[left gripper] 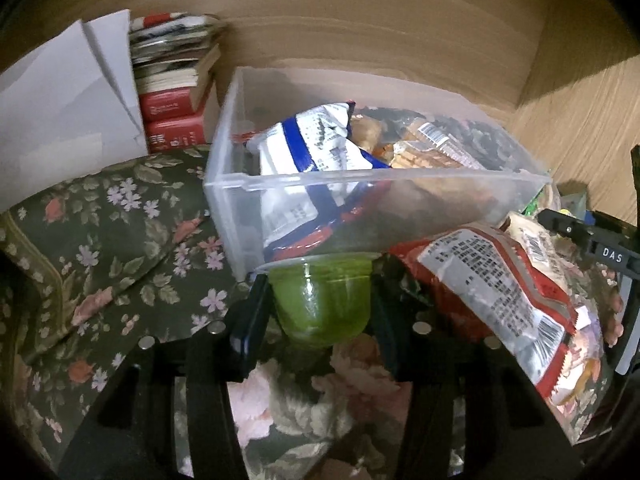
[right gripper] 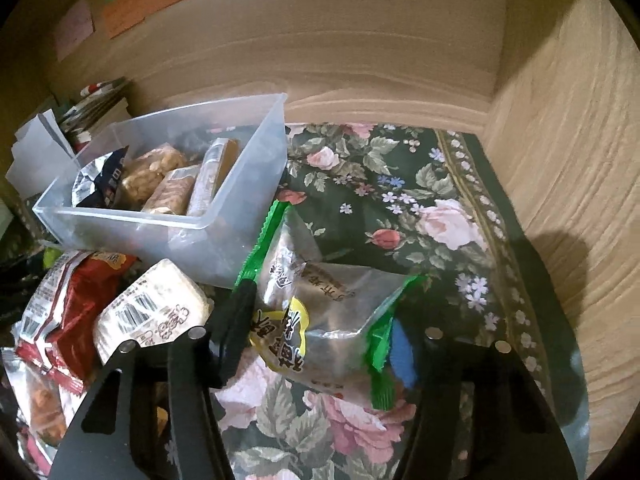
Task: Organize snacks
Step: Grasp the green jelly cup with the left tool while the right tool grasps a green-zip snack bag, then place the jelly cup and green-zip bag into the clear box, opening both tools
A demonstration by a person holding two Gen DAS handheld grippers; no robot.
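Note:
A clear plastic bin on the floral cloth holds a white-and-blue packet and several wrapped snack bars. My left gripper is shut on a green jelly cup, held just in front of the bin's near wall. My right gripper is shut on a clear packet with green edges, right of the bin's near corner. A red packet and a pale wrapped bar lie loose in front of the bin.
Red books and white paper stand left of the bin. A wooden wall runs along the back and right side. Floral cloth lies right of the bin. The other gripper shows at the left view's right edge.

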